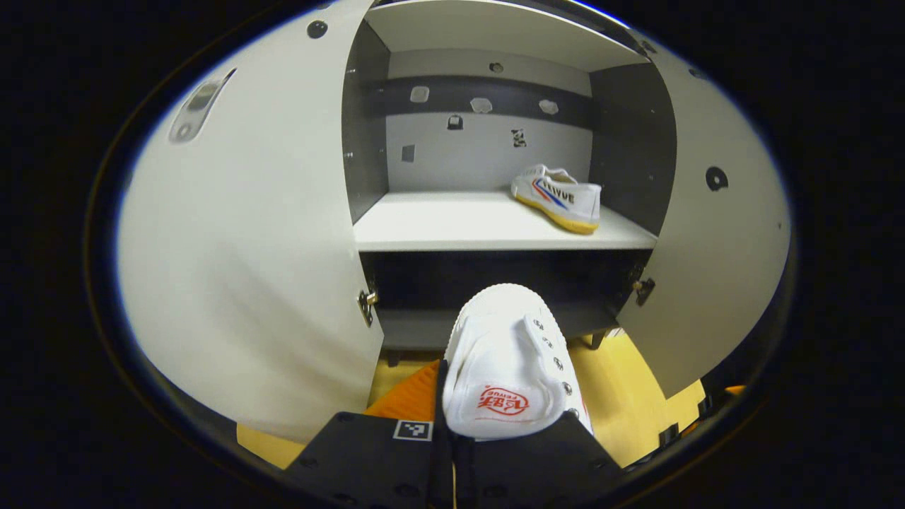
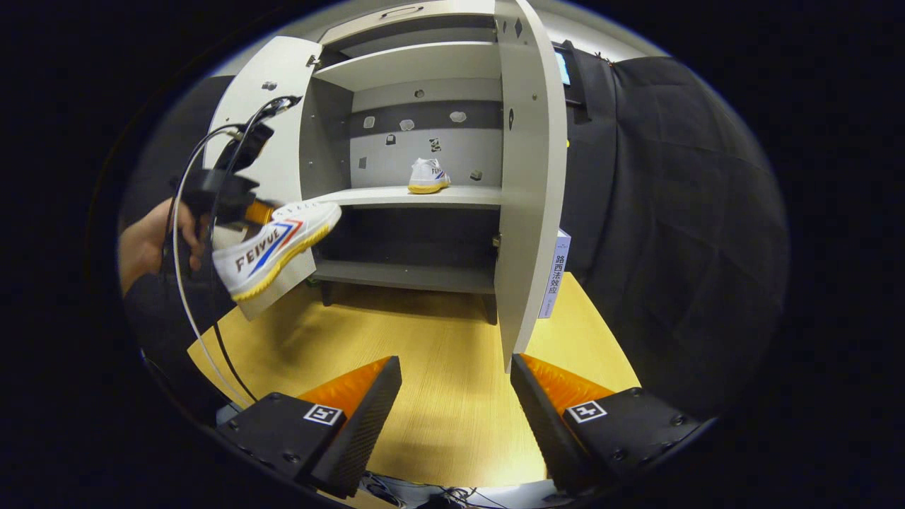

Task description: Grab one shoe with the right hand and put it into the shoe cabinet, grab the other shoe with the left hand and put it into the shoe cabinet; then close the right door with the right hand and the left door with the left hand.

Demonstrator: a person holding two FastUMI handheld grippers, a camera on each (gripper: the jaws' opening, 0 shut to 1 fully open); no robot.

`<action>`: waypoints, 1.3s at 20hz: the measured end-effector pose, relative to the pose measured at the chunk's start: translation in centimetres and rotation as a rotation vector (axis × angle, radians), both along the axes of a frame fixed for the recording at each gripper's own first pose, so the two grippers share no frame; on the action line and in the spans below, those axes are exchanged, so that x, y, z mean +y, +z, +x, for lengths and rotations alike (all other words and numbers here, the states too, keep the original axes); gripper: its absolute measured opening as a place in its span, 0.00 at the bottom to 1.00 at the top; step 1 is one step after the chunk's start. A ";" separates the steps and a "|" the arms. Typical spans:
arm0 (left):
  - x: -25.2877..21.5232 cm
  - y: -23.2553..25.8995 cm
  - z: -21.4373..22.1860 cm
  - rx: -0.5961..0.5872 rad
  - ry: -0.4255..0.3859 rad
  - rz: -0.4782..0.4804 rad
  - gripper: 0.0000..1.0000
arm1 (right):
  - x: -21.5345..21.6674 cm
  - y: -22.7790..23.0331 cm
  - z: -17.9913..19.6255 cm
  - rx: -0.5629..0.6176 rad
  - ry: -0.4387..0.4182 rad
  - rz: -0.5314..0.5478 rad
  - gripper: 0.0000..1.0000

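Observation:
A white shoe [image 1: 509, 367] with a yellow sole is clamped at its heel in my left gripper [image 1: 495, 431], toe pointing at the open shoe cabinet [image 1: 495, 226]. In the right gripper view that same held shoe [image 2: 272, 247] hangs in the air at the left, before the left door [image 2: 272, 141], with a hand [image 2: 148, 240] behind it. The other white shoe [image 1: 558, 198] rests on the right side of the middle shelf [image 1: 452, 223]; the right gripper view has this shoe [image 2: 428, 177] far off. My right gripper [image 2: 456, 396] is open over the floor, holding nothing, near the right door [image 2: 530, 184].
Both cabinet doors stand wide open; the left door [image 1: 240, 233] and right door [image 1: 714, 233] flank the opening. A lower shelf [image 2: 403, 276] sits under the middle one. Yellow wooden floor [image 2: 438, 367] lies before the cabinet. Black cloth wall [image 2: 672, 233] hangs at the right.

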State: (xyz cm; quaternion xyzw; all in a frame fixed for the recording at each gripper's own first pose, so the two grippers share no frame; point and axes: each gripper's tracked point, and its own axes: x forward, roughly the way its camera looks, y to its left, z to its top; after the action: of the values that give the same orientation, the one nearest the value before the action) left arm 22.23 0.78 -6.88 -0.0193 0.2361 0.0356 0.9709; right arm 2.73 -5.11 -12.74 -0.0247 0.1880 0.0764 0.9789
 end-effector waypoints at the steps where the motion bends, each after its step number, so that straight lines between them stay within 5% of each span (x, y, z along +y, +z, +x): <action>1: 0.4 1.6 1.2 -0.015 0.006 0.019 0.07 | -0.3 0.1 0.1 -0.006 0.002 0.006 0.99; 8: 1.5 9.5 11.2 -0.070 0.049 0.055 0.06 | -4.4 -0.9 -0.1 -0.034 -0.003 0.040 0.99; 16: 1.9 10.4 24.2 0.022 0.121 -0.018 0.06 | -8.6 -1.4 -0.4 -0.035 -0.061 0.055 0.99; 22: 3.3 6.9 30.4 0.156 0.135 0.186 0.06 | -10.7 -2.2 0.1 -0.013 -0.104 0.011 0.98; 26: 3.4 5.4 31.7 0.189 0.133 0.231 0.07 | -12.1 -2.7 0.3 -0.002 -0.145 -0.002 0.99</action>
State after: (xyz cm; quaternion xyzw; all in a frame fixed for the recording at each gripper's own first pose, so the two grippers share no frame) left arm 53.89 4.23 -1.48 0.0802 0.3190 0.1283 0.9356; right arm 3.03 -17.22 -15.39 -0.0120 0.1885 0.0049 0.9820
